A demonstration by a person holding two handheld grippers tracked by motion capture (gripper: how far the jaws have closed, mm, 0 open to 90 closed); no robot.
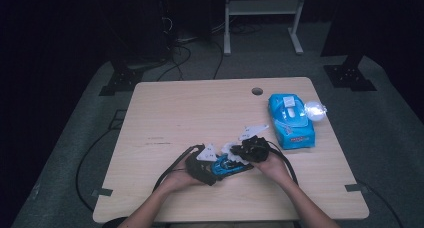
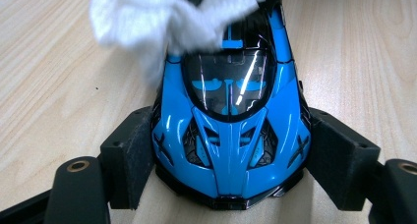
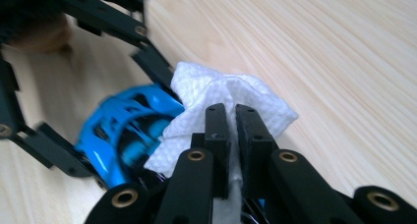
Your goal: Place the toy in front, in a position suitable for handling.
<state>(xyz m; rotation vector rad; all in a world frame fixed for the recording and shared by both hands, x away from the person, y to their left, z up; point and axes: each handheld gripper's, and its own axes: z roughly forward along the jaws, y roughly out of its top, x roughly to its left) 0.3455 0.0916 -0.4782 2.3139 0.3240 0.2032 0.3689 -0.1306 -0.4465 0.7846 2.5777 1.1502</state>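
A shiny blue toy car (image 2: 231, 135) rests on the wooden table (image 1: 200, 108) near its front edge. My left gripper (image 2: 231, 160) is shut on the car's nose, with one black pad (image 2: 128, 155) against each flank. My right gripper (image 3: 231, 113) is shut on a white tissue (image 3: 221, 91), which lies against the car (image 3: 123, 135) at its rear. In the high view the left gripper (image 1: 220, 169) comes in from the left and the right gripper (image 1: 240, 150) from the right, meeting over the car (image 1: 231, 163). The tissue (image 2: 167, 17) covers the car's rear deck.
A blue pack of wipes (image 1: 291, 120) lies at the right of the table, with a shiny clear wrapper (image 1: 315, 109) beside it. A round cable hole (image 1: 257, 91) sits near the far edge. Cables trail from both grippers toward the person.
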